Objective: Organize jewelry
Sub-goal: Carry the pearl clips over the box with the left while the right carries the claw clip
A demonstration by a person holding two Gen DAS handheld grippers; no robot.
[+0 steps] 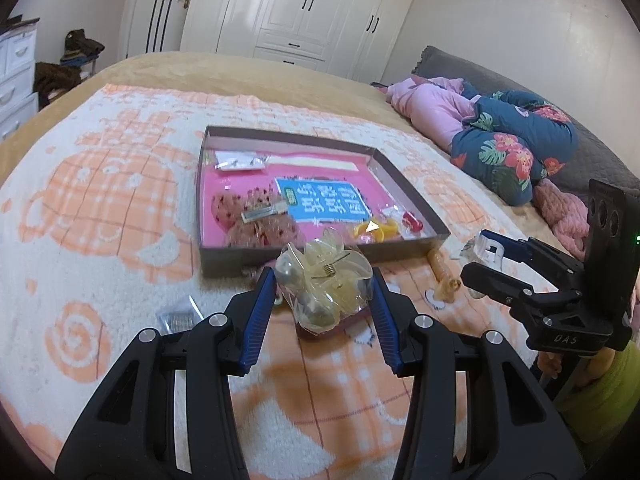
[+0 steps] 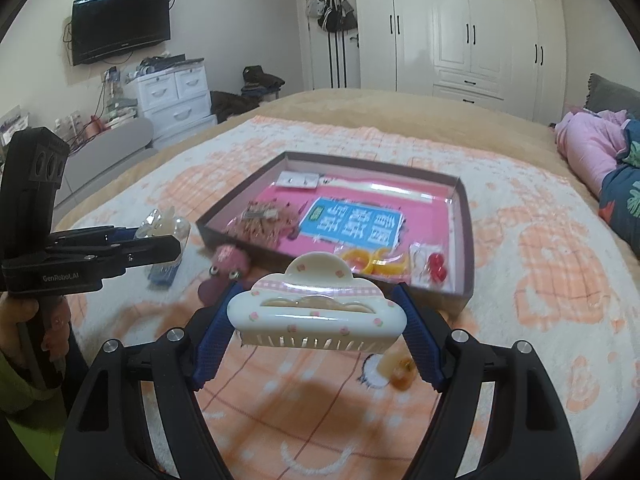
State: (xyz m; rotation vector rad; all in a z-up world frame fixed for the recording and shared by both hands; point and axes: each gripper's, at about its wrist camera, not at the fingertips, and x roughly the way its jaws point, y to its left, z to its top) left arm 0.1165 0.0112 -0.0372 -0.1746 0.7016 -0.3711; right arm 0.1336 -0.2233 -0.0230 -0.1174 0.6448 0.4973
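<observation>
Two clips held clear of the blanket for the tray (image 2: 464, 240); left gripper (image 1: 324, 292) clamps clear claw clip (image 1: 324, 280); right gripper (image 2: 318, 312) clamps white claw clip (image 2: 316, 312).

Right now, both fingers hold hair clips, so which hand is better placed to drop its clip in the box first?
Probably the left: its clear claw clip hangs just short of the box's near wall; the right's white claw clip looks farther back.
</observation>
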